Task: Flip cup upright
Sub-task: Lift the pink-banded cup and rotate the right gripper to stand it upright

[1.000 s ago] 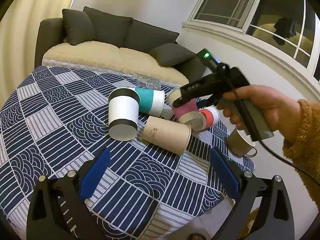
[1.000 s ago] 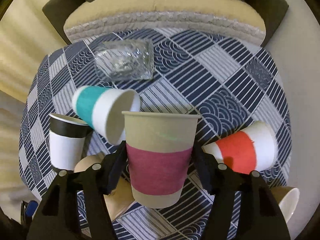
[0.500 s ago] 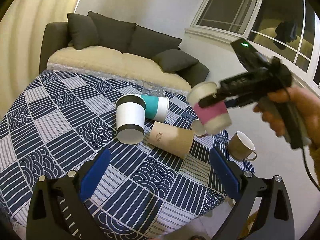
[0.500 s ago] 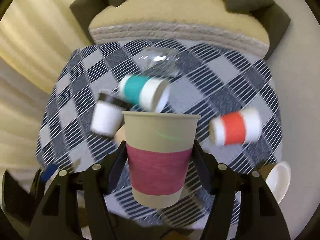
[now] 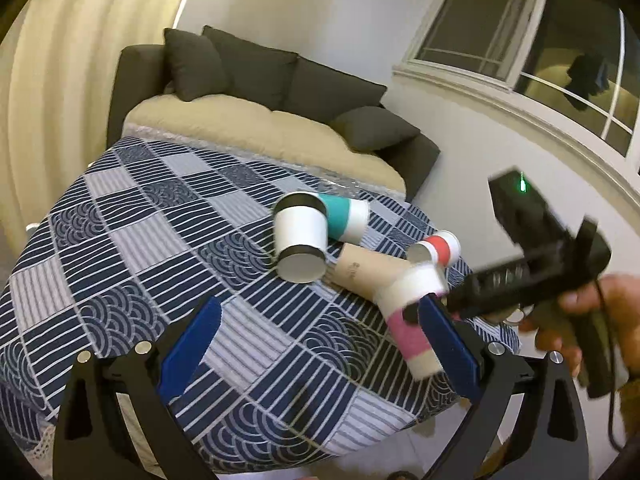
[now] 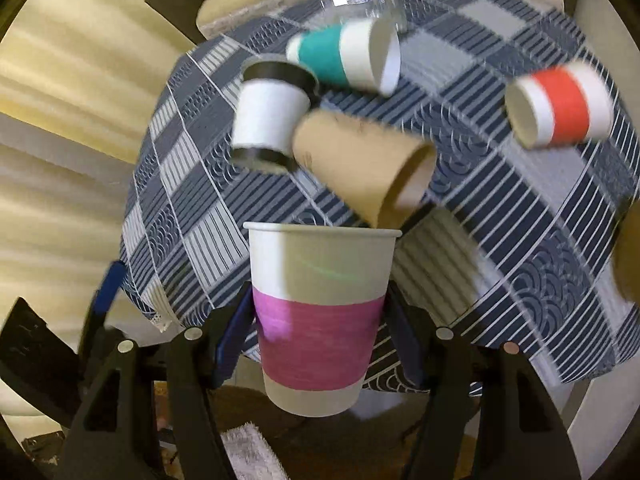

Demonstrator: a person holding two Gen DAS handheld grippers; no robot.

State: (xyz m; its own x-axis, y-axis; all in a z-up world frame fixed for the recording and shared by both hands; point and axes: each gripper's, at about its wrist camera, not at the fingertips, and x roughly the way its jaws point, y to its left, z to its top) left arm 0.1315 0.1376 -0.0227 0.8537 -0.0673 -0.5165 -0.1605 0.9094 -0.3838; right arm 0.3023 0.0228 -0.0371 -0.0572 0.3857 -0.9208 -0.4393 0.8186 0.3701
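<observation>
Right claw clamped on pink-banded cup, held clear above the table near its edge.
Left claw is spread wide, holding nothing. Four other cups lie on the patterned cloth, including the kraft cup.

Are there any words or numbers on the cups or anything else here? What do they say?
Nothing here can be read for sure.
Plain brown cup: a small dark mark is printed on its side, too small and blurred to read.
Pink-banded cup held in the right gripper: no words show.
White cup with black bands, teal cup, red-banded cup: no words show.
</observation>
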